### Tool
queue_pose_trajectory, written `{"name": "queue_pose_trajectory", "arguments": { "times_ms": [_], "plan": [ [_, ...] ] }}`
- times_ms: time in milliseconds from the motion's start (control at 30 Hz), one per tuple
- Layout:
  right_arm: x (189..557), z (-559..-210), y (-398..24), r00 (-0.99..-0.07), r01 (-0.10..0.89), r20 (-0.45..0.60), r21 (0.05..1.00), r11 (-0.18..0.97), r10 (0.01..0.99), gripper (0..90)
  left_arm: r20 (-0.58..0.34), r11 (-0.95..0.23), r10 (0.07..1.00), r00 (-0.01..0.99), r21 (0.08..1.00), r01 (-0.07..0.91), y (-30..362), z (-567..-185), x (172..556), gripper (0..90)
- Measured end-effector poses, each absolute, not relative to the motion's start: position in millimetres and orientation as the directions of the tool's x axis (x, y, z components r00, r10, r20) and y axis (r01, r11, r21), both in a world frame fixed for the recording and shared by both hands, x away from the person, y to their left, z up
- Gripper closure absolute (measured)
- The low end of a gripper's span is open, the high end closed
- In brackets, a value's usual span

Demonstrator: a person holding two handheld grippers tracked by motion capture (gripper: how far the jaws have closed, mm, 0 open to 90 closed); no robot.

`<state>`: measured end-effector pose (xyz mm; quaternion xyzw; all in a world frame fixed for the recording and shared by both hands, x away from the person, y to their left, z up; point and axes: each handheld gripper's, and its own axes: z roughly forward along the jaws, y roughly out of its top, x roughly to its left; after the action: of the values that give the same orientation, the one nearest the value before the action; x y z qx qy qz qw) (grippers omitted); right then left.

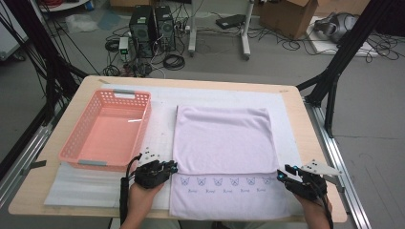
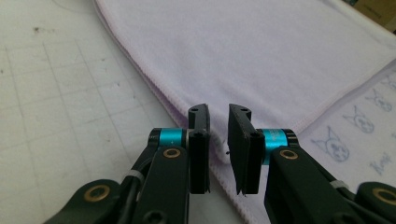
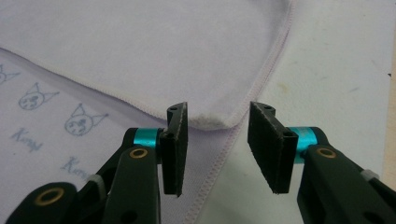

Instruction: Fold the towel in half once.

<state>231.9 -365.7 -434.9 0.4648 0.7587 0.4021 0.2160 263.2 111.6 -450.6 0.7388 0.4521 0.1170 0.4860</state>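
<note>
1. Lying flat on the white mat [image 1: 224, 98], the pale lilac towel [image 1: 222, 138] has its far part folded over toward the person, so that the folded edge stops short of the near hem.
2. Below that fold a single-layer strip is bare, printed with a row of small cat-face drawings [image 1: 217, 182] and script words beneath them.
3. At the fold's left end sits the left gripper [image 1: 173, 166], held in the person's left hand [image 1: 141, 195]. In the left gripper view its jaws stand a narrow gap apart, with the towel's stitched edge [image 2: 219, 151] in that gap; the pads do not clearly press the cloth.
4. At the fold's right end sits the right gripper [image 1: 282, 175], held in the right hand [image 1: 315, 207]. In the right gripper view its jaws are wider apart, and the rounded corner of the folded layer [image 3: 217, 120] lies between them with open space on both sides.
5. Neither gripper has the cloth lifted; it lies flat on the mat.
6. Left of the towel, on the same mat, stands a pink plastic basket [image 1: 79, 131] with nothing in it, its near corner just beside the left gripper.
7. The mat covers most of the wooden table [image 1: 293, 102].
8. Beyond the table, computer towers [image 1: 153, 28], cables and a cardboard box [image 1: 286, 16] sit on the floor.
</note>
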Motion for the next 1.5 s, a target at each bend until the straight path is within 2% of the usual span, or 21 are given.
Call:
{"name": "queue_pose_trajectory", "arguments": {
  "times_ms": [100, 200, 433, 667, 900, 1000, 1267, 1400, 1500],
  "plan": [
    [232, -435, -366, -0.475, 0.531, 0.047, 0.811, 0.244, 0.878, 57.4, -0.277, -0.120, 0.778, 0.563, 0.815, 0.567, 109, -452, 264, 71.2],
    [232, -435, -366, -0.476, 0.531, 0.051, 0.813, 0.241, 0.878, 57.4, -0.267, -0.127, 0.784, 0.560, 0.814, 0.567, 108, -452, 264, 70.4],
    [232, -435, -364, -0.482, 0.530, 0.053, 0.813, 0.243, 0.875, 57.4, -0.239, -0.159, 0.796, 0.556, 0.804, 0.573, 105, -452, 263, 85.8],
    [231, -434, -367, -0.476, 0.522, 0.048, 0.819, 0.238, 0.878, 57.4, -0.244, -0.133, 0.785, 0.569, 0.830, 0.541, 108, -449, 259, 86.8],
    [230, -432, -371, -0.468, 0.526, 0.098, 0.830, 0.188, 0.878, 59.2, -0.310, -0.065, 0.752, 0.582, 0.844, 0.533, 115, -448, 256, 87.0],
    [232, -428, -368, -0.471, 0.502, 0.117, 0.850, 0.157, 0.875, 59.5, -0.306, -0.073, 0.749, 0.588, 0.844, 0.532, 116, -449, 255, 87.0],
    [244, -442, -354, -0.506, 0.551, 0.049, 0.786, 0.279, 0.861, 58.3, -0.304, -0.073, 0.753, 0.583, 0.842, 0.534, 118, -450, 254, 87.1],
    [246, -449, -353, -0.505, 0.552, 0.021, 0.776, 0.304, 0.863, 76.6, -0.299, -0.083, 0.753, 0.586, 0.841, 0.535, 117, -450, 253, 87.2],
    [247, -448, -357, -0.502, 0.560, 0.031, 0.774, 0.297, 0.864, 85.5, -0.298, -0.086, 0.753, 0.587, 0.840, 0.536, 118, -449, 252, 87.4]
  ]
}}
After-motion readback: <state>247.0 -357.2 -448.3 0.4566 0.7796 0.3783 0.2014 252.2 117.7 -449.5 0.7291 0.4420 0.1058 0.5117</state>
